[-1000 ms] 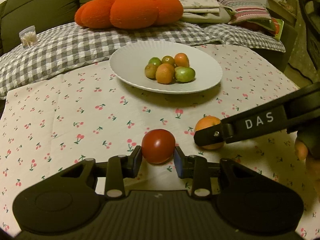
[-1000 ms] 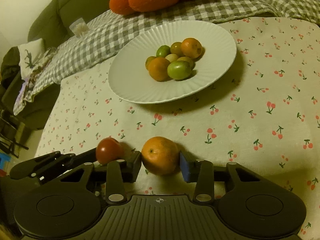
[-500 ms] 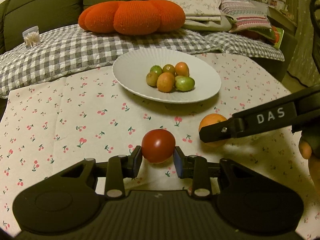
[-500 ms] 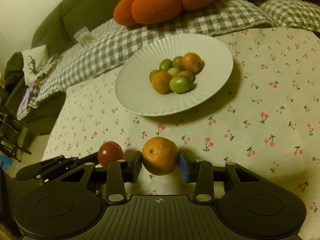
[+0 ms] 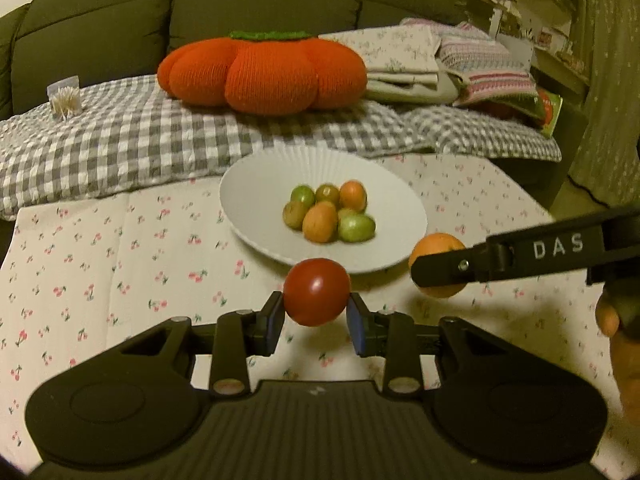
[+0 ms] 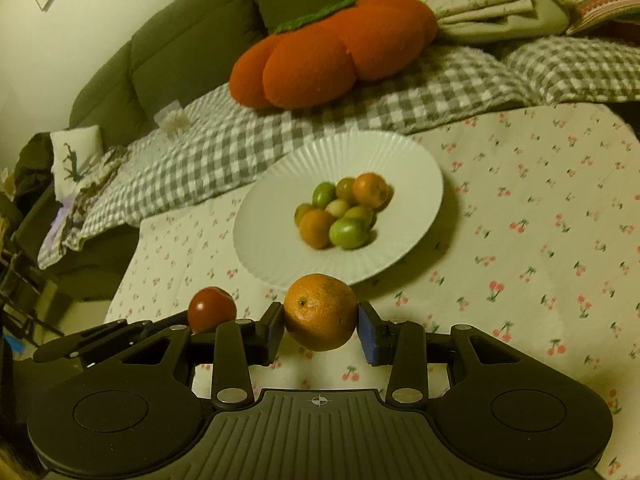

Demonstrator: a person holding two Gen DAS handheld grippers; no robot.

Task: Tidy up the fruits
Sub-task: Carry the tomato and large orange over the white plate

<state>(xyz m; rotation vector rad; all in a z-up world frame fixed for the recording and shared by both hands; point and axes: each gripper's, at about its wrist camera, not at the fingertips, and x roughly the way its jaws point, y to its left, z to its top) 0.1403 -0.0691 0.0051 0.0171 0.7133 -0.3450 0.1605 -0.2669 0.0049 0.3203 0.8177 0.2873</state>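
A tablecloth (image 5: 120,248) printed with small cherries covered the table. Behind it lay a grey-and-white checked blanket (image 5: 132,140), spread over the seat of a dark green sofa (image 5: 100,28). An orange pumpkin-shaped cushion (image 5: 264,74) with a green top rested on the blanket. Folded linens (image 5: 404,68) and a striped textile (image 5: 496,80) were stacked just beside the cushion. A small clear container of toothpicks (image 5: 65,98) stood on the blanket, well apart from the cushion. Shelving (image 5: 548,12) occupied the far corner.
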